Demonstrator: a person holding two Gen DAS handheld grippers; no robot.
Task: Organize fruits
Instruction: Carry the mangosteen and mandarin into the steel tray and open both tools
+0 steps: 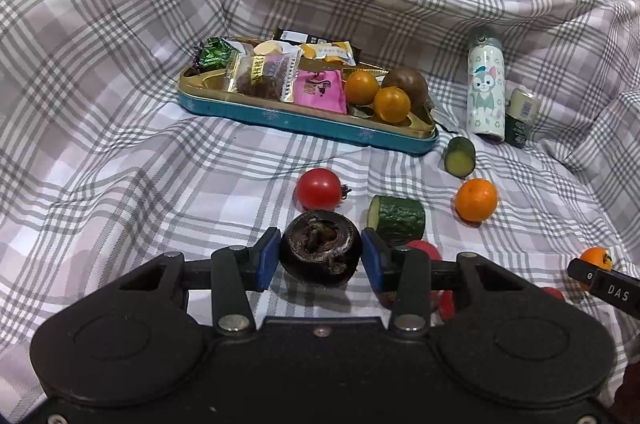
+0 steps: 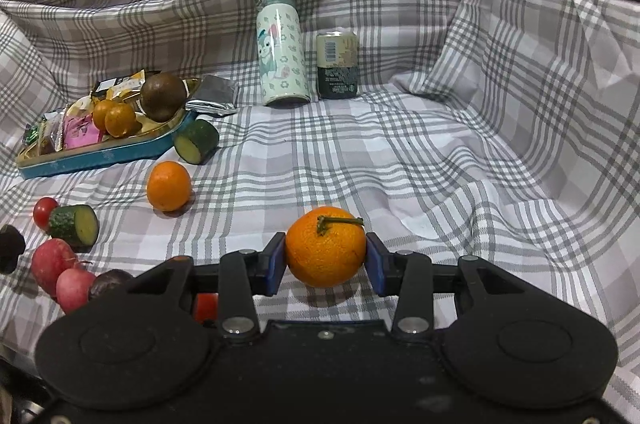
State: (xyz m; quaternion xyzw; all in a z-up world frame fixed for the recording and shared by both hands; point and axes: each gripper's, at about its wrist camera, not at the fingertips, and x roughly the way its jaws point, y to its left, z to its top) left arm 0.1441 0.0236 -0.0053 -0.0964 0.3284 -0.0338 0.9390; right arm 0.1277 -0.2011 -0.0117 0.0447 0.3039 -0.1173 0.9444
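Note:
My left gripper (image 1: 321, 256) is shut on a dark brown, wrinkled fruit (image 1: 321, 251) just above the checked cloth. My right gripper (image 2: 326, 256) is shut on an orange mandarin with a green stem (image 2: 325, 252); it also shows in the left wrist view (image 1: 596, 258). A teal tin tray (image 1: 304, 120) holds snack packets, two small oranges (image 1: 376, 94) and a brown round fruit (image 1: 406, 84). A red tomato (image 1: 319, 189), two cucumber pieces (image 1: 398, 220) (image 1: 461, 156) and a loose mandarin (image 1: 476, 200) lie on the cloth in front of the tray.
A cartoon-printed bottle (image 2: 282, 52) and a dark can (image 2: 337, 64) stand at the back. Red radishes (image 2: 60, 274) and a dark purple fruit (image 2: 108, 282) lie at the lower left of the right wrist view. Checked cloth (image 2: 440, 164) rises in folds all round.

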